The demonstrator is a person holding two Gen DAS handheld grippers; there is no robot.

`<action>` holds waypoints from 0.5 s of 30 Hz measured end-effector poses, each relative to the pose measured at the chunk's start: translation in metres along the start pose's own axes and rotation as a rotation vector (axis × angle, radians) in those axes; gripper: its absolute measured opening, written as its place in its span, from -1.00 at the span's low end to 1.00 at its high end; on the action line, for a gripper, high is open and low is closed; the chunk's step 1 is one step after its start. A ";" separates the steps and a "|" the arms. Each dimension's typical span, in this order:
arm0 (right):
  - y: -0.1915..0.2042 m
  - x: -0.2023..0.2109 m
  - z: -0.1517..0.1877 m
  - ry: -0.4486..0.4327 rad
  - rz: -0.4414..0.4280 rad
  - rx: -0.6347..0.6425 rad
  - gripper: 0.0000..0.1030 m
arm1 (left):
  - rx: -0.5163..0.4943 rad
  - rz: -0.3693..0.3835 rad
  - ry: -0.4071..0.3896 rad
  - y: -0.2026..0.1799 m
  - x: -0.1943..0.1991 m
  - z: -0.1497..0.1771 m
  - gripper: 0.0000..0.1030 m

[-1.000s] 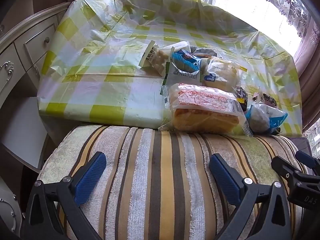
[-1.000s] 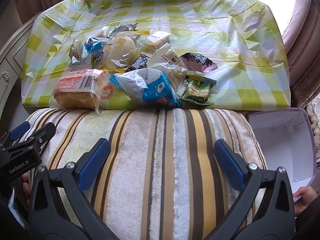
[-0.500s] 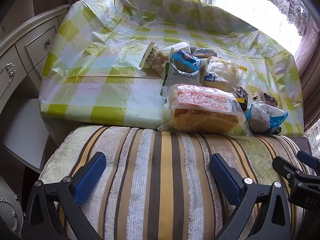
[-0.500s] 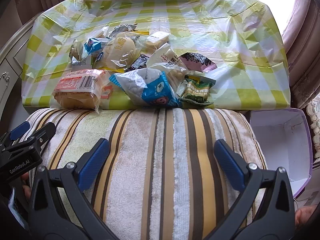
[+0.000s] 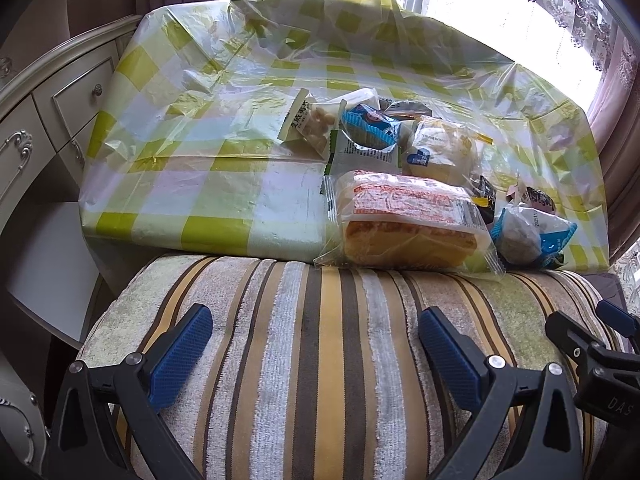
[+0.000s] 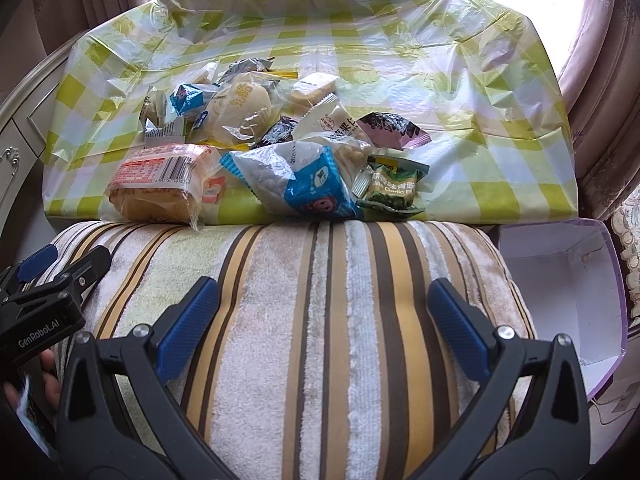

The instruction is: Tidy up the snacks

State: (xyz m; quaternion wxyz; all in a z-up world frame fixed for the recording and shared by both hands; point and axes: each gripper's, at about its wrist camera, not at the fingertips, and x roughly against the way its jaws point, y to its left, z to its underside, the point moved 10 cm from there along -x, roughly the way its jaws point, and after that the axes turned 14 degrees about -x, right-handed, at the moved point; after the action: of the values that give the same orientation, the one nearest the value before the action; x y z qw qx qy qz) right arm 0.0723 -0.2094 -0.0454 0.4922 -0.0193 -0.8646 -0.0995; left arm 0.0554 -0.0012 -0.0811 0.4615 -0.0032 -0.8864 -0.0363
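A pile of wrapped snacks lies on a table with a yellow-checked plastic cover [image 5: 208, 168] [image 6: 480, 136]. A wrapped bread loaf [image 5: 404, 220] [image 6: 156, 184] sits at the near edge. Beside it are a blue-and-white bag [image 6: 296, 180] [image 5: 528, 236], a green garlic-snack packet [image 6: 394, 188], a pale bun pack [image 6: 240, 112] [image 5: 440, 152] and a pink packet [image 6: 390, 130]. My left gripper [image 5: 316, 352] and right gripper [image 6: 324, 320] are both open and empty, hovering over a striped cushion [image 6: 320, 300] in front of the table.
An open white box with a purple rim [image 6: 568, 296] stands to the right of the cushion. A cream dresser with drawers [image 5: 48, 112] is on the left. Curtains and a bright window lie behind the table.
Both views shift only slightly. The white box sits a little further right in the right wrist view. The grippers stay open.
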 end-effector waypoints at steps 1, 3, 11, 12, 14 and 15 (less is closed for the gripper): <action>0.000 -0.001 0.000 0.003 0.004 0.004 1.00 | 0.003 0.004 -0.001 0.000 -0.001 -0.001 1.00; 0.001 -0.002 0.000 0.003 0.005 0.006 1.00 | 0.009 0.003 -0.006 0.000 -0.001 -0.001 1.00; 0.000 -0.002 -0.001 0.007 0.000 0.005 1.00 | 0.004 -0.007 -0.011 0.000 -0.001 -0.001 1.00; 0.000 -0.002 -0.001 0.007 0.001 0.005 1.00 | 0.004 -0.007 -0.011 0.000 -0.001 -0.001 1.00; -0.001 -0.002 -0.001 0.007 0.000 0.005 1.00 | 0.004 -0.007 -0.011 0.000 -0.001 -0.001 1.00; -0.001 -0.002 0.000 0.007 0.000 0.005 1.00 | 0.003 -0.008 -0.011 0.000 -0.001 -0.001 1.00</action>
State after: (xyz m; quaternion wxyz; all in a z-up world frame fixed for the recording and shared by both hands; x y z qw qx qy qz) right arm 0.0737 -0.2099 -0.0473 0.4952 -0.0177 -0.8631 -0.0972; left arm 0.0569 -0.0015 -0.0815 0.4566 0.0007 -0.8889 -0.0366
